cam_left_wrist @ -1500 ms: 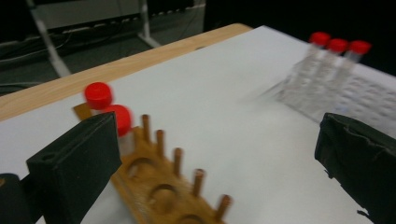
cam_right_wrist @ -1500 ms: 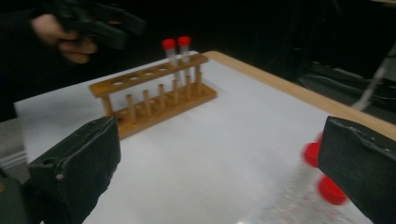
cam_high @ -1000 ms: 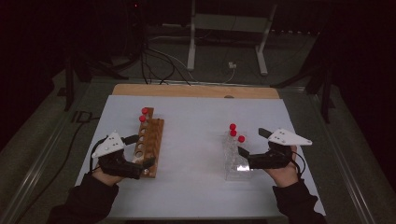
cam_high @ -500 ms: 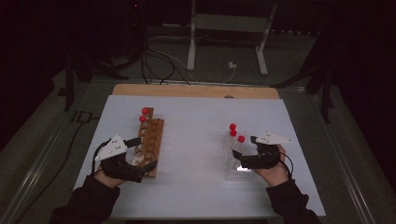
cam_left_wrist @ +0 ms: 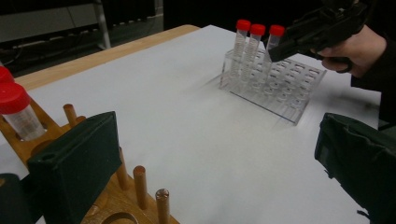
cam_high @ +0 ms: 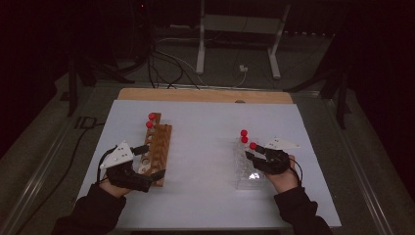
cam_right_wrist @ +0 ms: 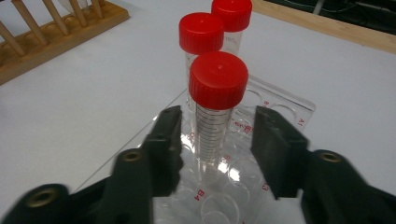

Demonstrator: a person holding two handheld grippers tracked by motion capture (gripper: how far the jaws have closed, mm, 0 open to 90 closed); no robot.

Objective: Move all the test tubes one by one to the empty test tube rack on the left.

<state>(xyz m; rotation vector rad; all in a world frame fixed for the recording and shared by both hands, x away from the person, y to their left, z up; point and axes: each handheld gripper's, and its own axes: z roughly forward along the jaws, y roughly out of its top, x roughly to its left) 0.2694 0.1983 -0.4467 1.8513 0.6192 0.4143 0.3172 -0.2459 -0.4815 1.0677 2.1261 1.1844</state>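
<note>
Red-capped tube stands between our right gripper jaws (just closing, pads not yet touching); left gripper gapes beside the wooden rack.

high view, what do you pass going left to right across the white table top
left gripper → wooden rack with two red-capped tubes → bare white table top → clear plastic rack with three red-capped tubes → right gripper, its jaws either side of the nearest tube
</note>
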